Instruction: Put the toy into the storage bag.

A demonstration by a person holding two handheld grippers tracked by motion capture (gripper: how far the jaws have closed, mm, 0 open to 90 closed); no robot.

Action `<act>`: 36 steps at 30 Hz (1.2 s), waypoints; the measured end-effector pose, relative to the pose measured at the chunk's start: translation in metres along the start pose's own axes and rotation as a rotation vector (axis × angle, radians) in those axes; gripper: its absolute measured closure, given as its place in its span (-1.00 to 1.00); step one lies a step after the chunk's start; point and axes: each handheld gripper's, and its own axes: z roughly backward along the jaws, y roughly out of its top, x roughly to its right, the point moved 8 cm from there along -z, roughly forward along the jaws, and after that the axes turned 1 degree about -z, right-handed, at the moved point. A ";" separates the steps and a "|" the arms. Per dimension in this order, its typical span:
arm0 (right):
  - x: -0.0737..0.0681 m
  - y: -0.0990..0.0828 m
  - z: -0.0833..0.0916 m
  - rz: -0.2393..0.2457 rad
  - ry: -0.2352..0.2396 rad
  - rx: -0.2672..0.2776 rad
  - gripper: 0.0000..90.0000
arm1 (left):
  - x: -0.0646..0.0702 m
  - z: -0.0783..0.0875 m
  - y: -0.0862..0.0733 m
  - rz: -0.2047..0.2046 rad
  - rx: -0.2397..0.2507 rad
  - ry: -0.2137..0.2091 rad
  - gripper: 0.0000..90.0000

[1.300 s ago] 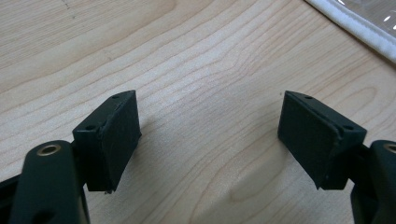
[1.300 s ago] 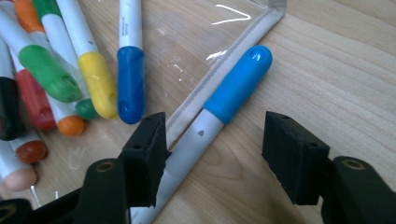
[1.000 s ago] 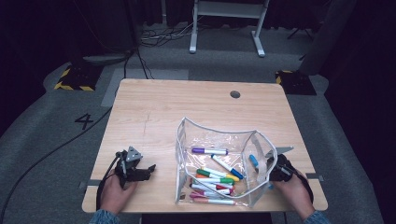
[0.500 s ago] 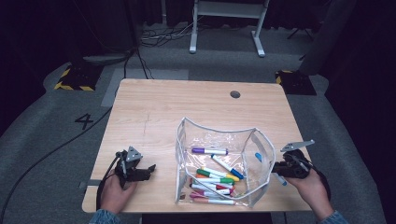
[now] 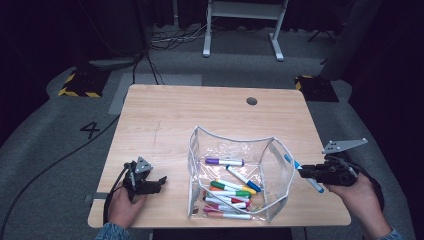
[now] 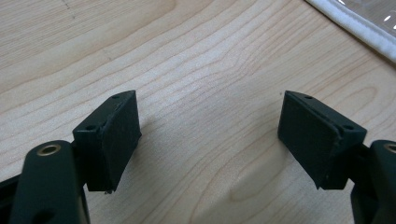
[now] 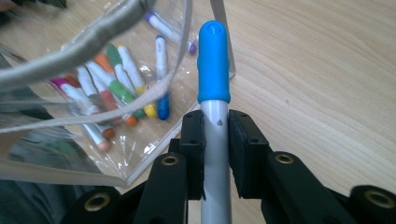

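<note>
Two hand-held grippers work at the bench [image 5: 165, 115]. Right one [image 5: 306, 173], now raised and drawn back from the pouch [image 5: 235, 150], has just tightened on a blue-capped marker [image 7: 214, 70], held beside the pouch's right wall. Left one [image 6: 210, 135] rests unmoved, jaws spread, empty.

We see a light wood table [image 5: 175, 120] w/ a round cable hole [image 5: 251, 101] near its far edge. On it, right of centre twd the near edge, sits a clear pouch [image 5: 237, 150] w/ grey trim, open at the top. The left gripper [image 5: 159, 183] rests on the tabletop near the front-left corner, well apart from the pouch.
</note>
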 end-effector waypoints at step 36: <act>-0.123 0.108 0.019 0.352 0.147 -0.056 0.70 | 0.000 -0.001 0.001 0.009 0.002 0.010 -0.53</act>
